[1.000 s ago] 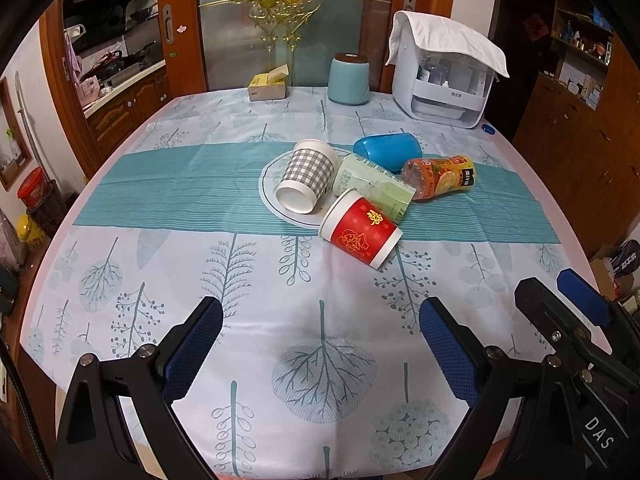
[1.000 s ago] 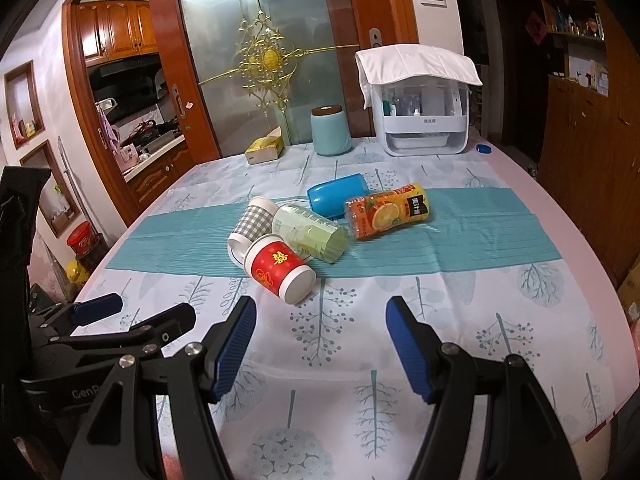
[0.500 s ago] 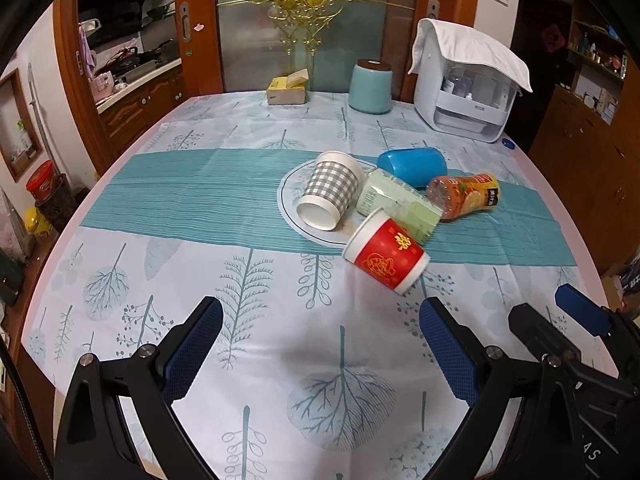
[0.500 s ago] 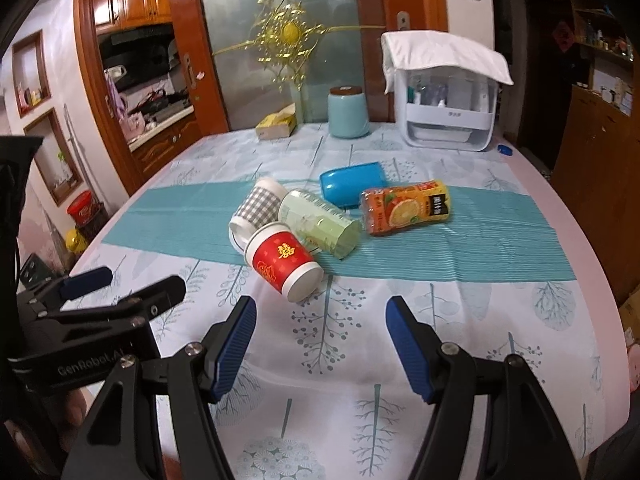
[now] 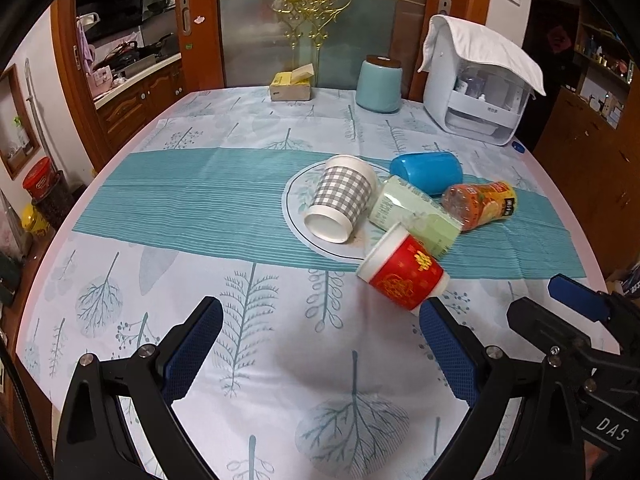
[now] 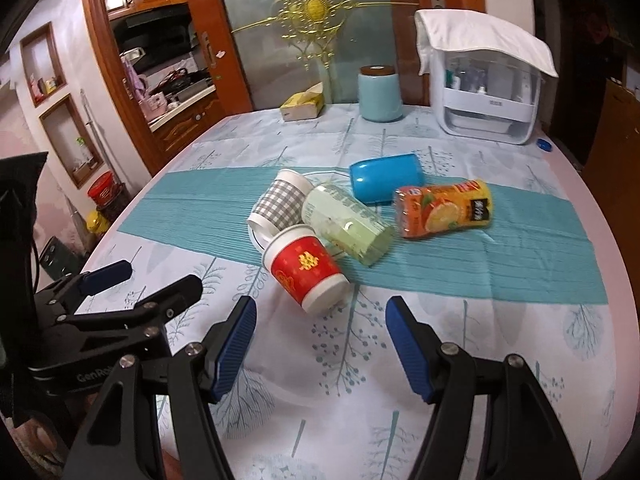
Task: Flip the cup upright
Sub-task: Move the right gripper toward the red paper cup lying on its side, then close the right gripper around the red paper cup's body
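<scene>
Several cups lie on their sides in a cluster on the table. A red paper cup (image 5: 402, 270) (image 6: 306, 274) is nearest. Behind it lie a grey checked cup (image 5: 340, 204) (image 6: 280, 204) on a round coaster (image 5: 296, 208), a pale green cup (image 5: 414, 216) (image 6: 348, 228) and a blue cup (image 5: 426, 172) (image 6: 386, 178). My left gripper (image 5: 320, 344) is open and empty, just short of the red cup. My right gripper (image 6: 322, 344) is open and empty, directly in front of the red cup.
An orange juice bottle (image 5: 482, 204) (image 6: 444, 210) lies beside the cups. At the far edge stand a light blue canister (image 5: 378, 84), a yellow tissue box (image 5: 290, 84) and a white covered rack (image 5: 476, 84). The table edge (image 6: 624, 264) curves at the right.
Both grippers have moved forward toward the cup cluster, so the red cup now lies closer to their fingertips. Both stay open. The cups have not moved.
</scene>
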Motion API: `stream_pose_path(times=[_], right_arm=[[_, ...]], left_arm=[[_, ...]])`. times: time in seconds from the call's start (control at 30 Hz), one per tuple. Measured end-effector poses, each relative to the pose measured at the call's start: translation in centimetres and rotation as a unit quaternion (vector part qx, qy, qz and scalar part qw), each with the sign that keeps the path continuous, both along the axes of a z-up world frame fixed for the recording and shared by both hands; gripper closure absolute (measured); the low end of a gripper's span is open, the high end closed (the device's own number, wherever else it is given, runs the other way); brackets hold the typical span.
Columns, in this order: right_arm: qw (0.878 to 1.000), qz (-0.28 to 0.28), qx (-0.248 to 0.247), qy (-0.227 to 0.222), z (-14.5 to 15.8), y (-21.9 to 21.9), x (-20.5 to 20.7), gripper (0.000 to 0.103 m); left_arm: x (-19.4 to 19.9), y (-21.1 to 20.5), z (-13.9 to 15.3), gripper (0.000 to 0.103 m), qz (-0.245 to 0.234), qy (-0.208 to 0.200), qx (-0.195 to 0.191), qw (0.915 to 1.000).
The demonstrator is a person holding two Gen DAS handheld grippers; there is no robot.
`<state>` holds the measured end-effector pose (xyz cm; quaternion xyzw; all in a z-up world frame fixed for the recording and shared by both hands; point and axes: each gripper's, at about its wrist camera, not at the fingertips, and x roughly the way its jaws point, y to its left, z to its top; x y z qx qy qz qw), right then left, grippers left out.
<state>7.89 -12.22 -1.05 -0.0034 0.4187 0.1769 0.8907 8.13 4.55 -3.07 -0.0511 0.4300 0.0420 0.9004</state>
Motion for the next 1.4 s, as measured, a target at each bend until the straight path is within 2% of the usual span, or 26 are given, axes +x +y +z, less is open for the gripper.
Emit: stream_pose_path(times=[0.13, 0.33, 0.43, 0.53, 0.93, 1.0, 1.13, 1.4], right_arm=[[1.0, 0.016, -0.021, 0.006, -0.6, 0.9, 1.6, 0.036], [0.997, 0.043, -0.046, 0.048, -3.0, 2.1, 4.6, 0.036], [0.994, 0.055, -0.073, 0.059, -4.3, 2.9, 6.1, 0.036], [0.991, 0.075, -0.083, 0.076, -5.4, 3.5, 7.4, 0.036], [0.976, 0.144, -0.132, 0.101, -8.2, 6.6, 9.8, 0.036], [0.974, 0.151, -0.132, 0.106, -8.6, 6.8, 9.9, 0.042], [0.975, 0.152, -0.12, 0.105, -8.6, 6.6, 10.0, 0.043], [0.985, 0.101, -0.047, 0.13, -7.4, 4.4, 9.4, 0.045]], left_arm=[[1.6, 0.9, -1.0, 0.006, 0.01, 0.009, 0.005, 0.9999], [3.7, 2.7, -2.9, 0.006, 0.029, 0.032, 0.001, 0.9991], [4.6, 3.6, -3.9, 0.006, 0.036, 0.045, -0.003, 0.9984], [5.1, 4.0, -4.7, 0.006, 0.04, 0.053, -0.004, 0.9978], [6.5, 5.2, -7.1, 0.006, 0.048, 0.08, -0.011, 0.9956], [6.5, 5.2, -7.3, 0.006, 0.048, 0.083, -0.011, 0.9953], [6.6, 5.1, -7.5, 0.006, 0.047, 0.087, -0.011, 0.9951], [5.9, 4.8, -7.1, 0.006, 0.038, 0.085, -0.015, 0.9955]])
